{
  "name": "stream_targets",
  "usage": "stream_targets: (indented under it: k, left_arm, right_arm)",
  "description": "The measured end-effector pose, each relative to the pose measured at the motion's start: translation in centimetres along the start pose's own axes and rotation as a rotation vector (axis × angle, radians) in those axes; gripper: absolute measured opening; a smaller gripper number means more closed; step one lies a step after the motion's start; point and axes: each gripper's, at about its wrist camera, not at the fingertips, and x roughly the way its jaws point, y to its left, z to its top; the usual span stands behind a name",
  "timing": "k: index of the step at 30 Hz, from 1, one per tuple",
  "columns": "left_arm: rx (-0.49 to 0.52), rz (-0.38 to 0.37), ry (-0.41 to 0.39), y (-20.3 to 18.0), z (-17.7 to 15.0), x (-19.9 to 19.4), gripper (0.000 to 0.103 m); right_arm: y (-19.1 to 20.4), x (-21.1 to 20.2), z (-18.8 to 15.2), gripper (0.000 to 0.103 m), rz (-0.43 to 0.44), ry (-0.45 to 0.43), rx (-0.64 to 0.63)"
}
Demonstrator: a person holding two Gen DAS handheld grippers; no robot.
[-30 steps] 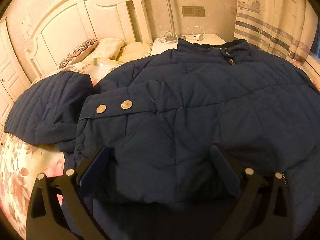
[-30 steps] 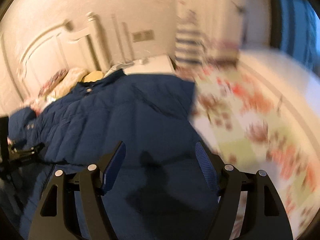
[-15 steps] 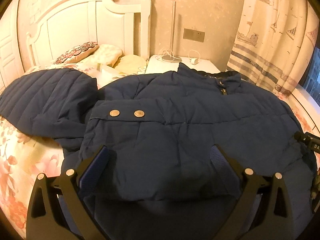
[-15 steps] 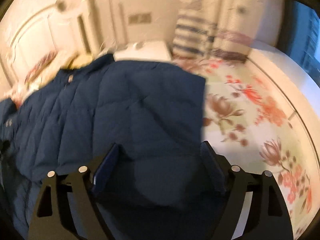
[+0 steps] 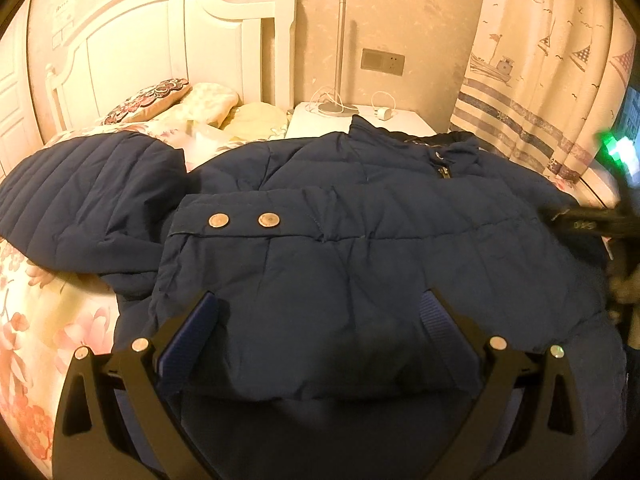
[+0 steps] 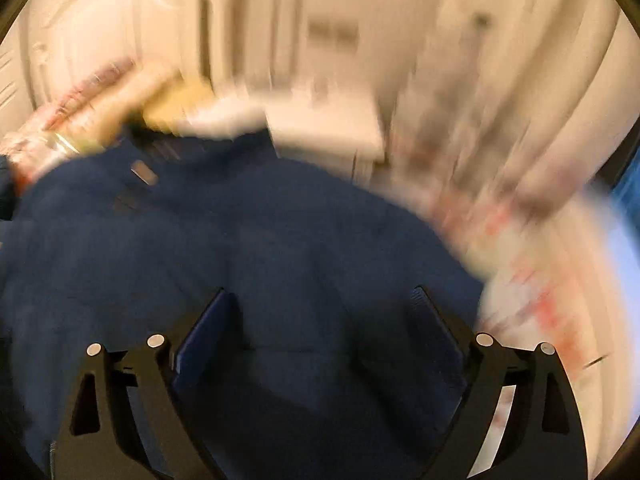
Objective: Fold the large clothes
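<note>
A navy quilted jacket lies spread on the bed, collar and zip toward the nightstand. One sleeve is folded across its chest, its cuff with two metal snaps at the left. The detached hood lies at the left. My left gripper hovers open just above the jacket's lower part, nothing pinched between the pads. The right wrist view is blurred with motion. There my right gripper is over the jacket, its jaws opening, only flat fabric beneath them. It also shows as a dark blur at the right edge.
The floral bedsheet shows at the left and on the right. Pillows lie against the white headboard. A white nightstand with a lamp pole and cables stands behind the collar. A striped curtain hangs at the right.
The right gripper has swept from the jacket's right edge to over its body, its jaws spreading wider, and has come into the left wrist view. The left view has shifted slightly.
</note>
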Motion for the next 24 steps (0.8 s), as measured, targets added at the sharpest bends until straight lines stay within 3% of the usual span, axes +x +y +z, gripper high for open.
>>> stream_targets:
  k: [1,3,8,9,11,14,16,17,20,23,24]
  left_arm:
    - [0.001,0.002,0.002,0.0,0.0,0.0,0.101]
    - [0.004,0.001,0.007,-0.1,-0.1,0.2,0.101]
    - [0.003,-0.007,0.022,0.0,-0.1,0.4,0.101]
    - [0.003,-0.008,0.020,0.0,-0.2,0.4,0.101]
    - [0.002,-0.009,0.022,0.0,-0.2,0.6,0.101]
    - [0.001,-0.010,0.021,0.0,-0.2,0.5,0.101]
    - [0.001,-0.010,0.024,0.0,-0.1,0.6,0.101]
    - [0.001,-0.010,0.024,0.0,-0.1,0.6,0.101]
    - [0.000,-0.011,0.024,0.0,-0.1,0.6,0.101]
    - [-0.001,-0.012,0.022,0.0,-0.1,0.6,0.101]
    - [-0.003,-0.012,0.022,0.0,-0.1,0.6,0.101]
  right_arm:
    - [-1.1,0.2,0.2,0.092,0.044,0.005,0.058]
    - [-1.7,-0.4,0.5,0.091,0.032,0.027,0.087]
    - [-3.4,-3.1,1.0,0.094,-0.017,-0.123,0.163]
    - [-4.0,-2.5,1.0,0.094,-0.029,-0.111,0.185]
    - [-4.9,1.0,0.6,0.095,0.006,0.024,0.211]
    - [-4.5,0.3,0.6,0.094,-0.044,0.023,0.207]
    - [-3.2,-2.0,0.4,0.094,-0.137,-0.056,0.204]
    - [-2.4,-3.1,0.3,0.095,-0.104,-0.097,0.197]
    - [2.3,-5.5,-0.3,0.096,0.056,-0.142,0.077]
    - [7.4,-5.2,-1.6,0.096,0.110,-0.123,-0.108]
    - [9.1,-3.8,-2.3,0.097,0.108,-0.073,-0.194]
